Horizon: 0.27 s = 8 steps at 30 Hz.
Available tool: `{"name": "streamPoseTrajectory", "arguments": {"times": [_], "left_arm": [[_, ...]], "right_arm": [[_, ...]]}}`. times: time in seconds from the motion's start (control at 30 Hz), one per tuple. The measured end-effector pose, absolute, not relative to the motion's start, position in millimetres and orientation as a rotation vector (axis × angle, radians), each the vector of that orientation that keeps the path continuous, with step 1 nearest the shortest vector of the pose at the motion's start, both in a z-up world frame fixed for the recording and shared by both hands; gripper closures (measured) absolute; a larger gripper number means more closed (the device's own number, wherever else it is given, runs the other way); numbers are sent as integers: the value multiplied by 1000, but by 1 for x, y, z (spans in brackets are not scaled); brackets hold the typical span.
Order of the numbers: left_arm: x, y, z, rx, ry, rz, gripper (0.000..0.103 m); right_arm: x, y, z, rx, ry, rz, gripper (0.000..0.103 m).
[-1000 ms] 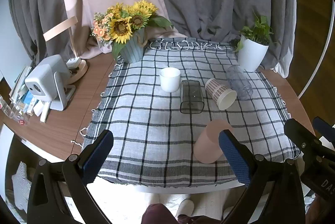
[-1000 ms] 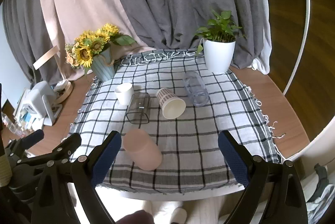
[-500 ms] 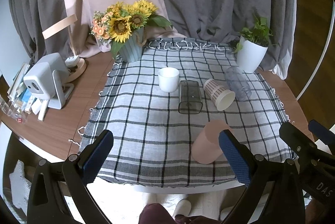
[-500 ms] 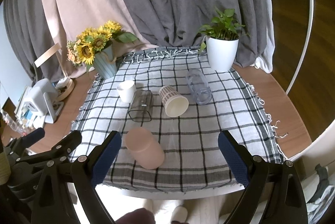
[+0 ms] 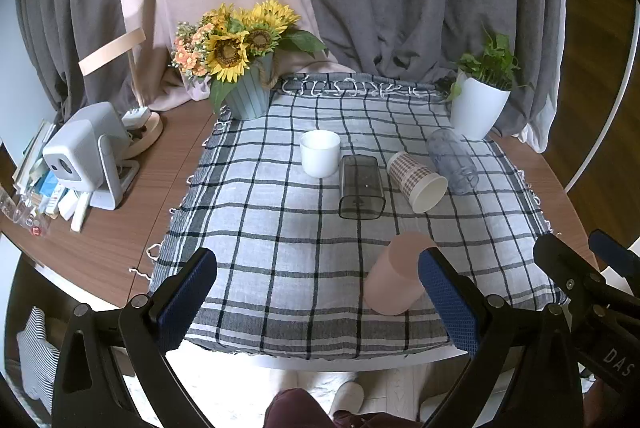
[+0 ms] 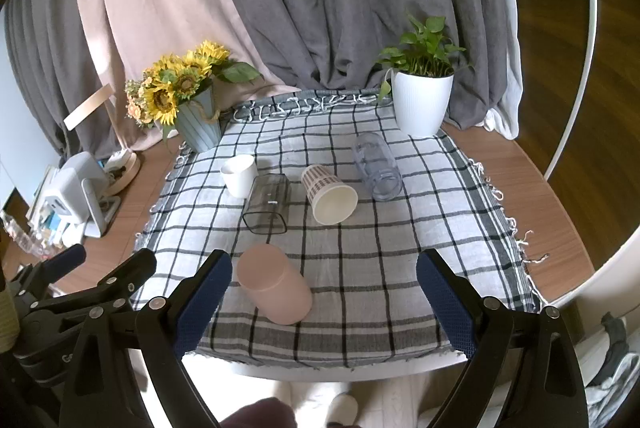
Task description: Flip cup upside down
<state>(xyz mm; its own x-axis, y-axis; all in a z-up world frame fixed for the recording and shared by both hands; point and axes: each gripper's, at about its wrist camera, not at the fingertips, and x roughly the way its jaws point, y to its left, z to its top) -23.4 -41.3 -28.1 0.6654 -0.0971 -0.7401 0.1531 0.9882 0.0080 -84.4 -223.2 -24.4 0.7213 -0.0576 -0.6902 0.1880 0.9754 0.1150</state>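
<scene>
Several cups rest on a checked cloth [image 5: 280, 228] [image 6: 380, 236]. A pink cup [image 5: 394, 278] [image 6: 274, 284] lies on its side near the front edge. A white cup [image 5: 320, 153] [image 6: 239, 174] stands upright. A smoky square cup [image 5: 360, 187] [image 6: 267, 203], a checked paper cup [image 5: 416, 181] [image 6: 328, 193] and a clear glass [image 5: 452, 161] [image 6: 377, 164] lie on their sides. My left gripper [image 5: 318, 292] and right gripper [image 6: 324, 294] are open and empty, held before the table's front edge. The pink cup lies just left of the left gripper's right finger.
A sunflower vase [image 5: 248, 68] [image 6: 188, 100] stands at the back left, a white plant pot [image 5: 478, 100] [image 6: 422, 96] at the back right. A white projector [image 5: 86, 152] [image 6: 76, 188] and clutter sit on the brown table at left. Curtains hang behind.
Both grippers have drawn back and risen slightly, so the table looks a little lower and farther. No cup has moved.
</scene>
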Motion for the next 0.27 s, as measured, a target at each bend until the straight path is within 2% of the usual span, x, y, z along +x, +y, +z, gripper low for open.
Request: {"name": "streamPoseTrajectory", "arguments": {"times": [0.27], "left_arm": [[-23,-41,-28,70,832,-143,0]], "right_arm": [[-84,-224,-25,184,756,-137,9]]}}
